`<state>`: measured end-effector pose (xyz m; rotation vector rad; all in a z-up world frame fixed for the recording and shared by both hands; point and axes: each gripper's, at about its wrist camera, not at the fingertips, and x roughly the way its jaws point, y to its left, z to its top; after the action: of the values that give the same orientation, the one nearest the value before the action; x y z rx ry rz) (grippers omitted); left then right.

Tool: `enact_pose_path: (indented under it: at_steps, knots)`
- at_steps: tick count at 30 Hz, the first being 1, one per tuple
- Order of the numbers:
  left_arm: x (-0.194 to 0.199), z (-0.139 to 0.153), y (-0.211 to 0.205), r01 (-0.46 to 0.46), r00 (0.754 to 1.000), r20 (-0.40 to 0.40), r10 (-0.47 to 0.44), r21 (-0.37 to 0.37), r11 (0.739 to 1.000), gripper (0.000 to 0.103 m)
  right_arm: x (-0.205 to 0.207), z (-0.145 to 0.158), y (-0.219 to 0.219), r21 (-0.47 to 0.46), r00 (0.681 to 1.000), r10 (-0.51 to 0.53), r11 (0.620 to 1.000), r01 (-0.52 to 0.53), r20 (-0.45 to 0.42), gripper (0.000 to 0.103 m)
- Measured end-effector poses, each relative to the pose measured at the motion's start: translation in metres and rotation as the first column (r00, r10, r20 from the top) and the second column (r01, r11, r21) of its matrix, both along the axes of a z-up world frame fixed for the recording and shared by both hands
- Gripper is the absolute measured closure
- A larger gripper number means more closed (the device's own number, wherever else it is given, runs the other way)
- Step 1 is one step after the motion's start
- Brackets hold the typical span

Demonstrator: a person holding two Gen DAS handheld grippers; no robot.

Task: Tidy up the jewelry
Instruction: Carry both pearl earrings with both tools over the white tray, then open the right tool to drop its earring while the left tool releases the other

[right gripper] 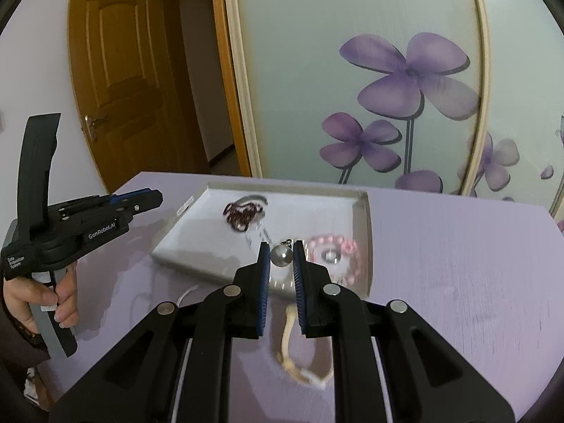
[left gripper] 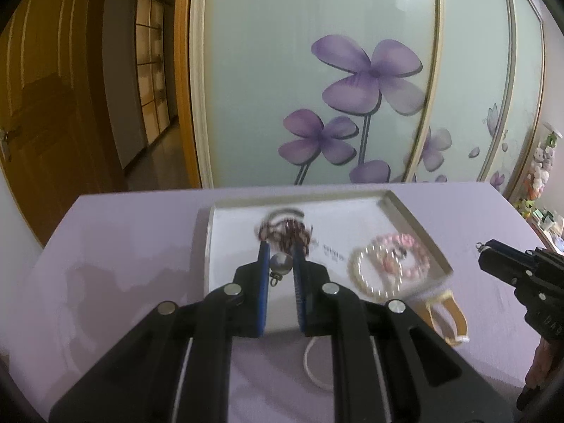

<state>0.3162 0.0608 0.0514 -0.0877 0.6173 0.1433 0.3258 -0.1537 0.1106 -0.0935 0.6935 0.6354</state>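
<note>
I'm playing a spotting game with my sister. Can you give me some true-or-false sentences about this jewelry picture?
1. The left gripper pinches a silver ball between its fingers. True.
2. The right gripper is empty. False: it pinches a second silver ball.
3. The pink bracelet lies in the white tray. True.
4. The dark red bracelet lies on the purple table, outside the tray. False: it lies in the tray.
5. The yellow band lies on the table, outside the tray. True.

Purple-flowered sliding panel (right gripper: 370,88), wooden door (right gripper: 120,81), plush toys (left gripper: 541,165) far right.
</note>
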Motion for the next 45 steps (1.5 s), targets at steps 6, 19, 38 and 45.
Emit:
enact_pose_path:
  at_steps: [6,19,38,45]
  knots:
    - [0.03,-0.004,0.003,-0.003,1.0,0.01,0.003,-0.004,1.0,0.09,0.029,-0.012,0.013,-0.024,1.0,0.003,1.0,-0.004,-0.013,0.089]
    - [0.067,-0.022,0.015,-0.014,1.0,-0.009,0.014,-0.019,1.0,0.09,0.081,-0.037,0.04,-0.086,1.0,0.012,0.996,-0.014,-0.022,0.089]
    - [0.085,-0.038,0.01,0.023,0.999,-0.035,-0.024,-0.019,1.0,0.09,0.089,-0.056,0.036,-0.083,0.995,0.011,0.996,-0.019,-0.096,0.071]
    - [0.093,-0.045,0.005,0.045,0.998,-0.051,-0.046,-0.027,0.999,0.09,0.089,-0.057,0.03,-0.076,0.995,0.0,0.997,-0.008,-0.101,0.071]
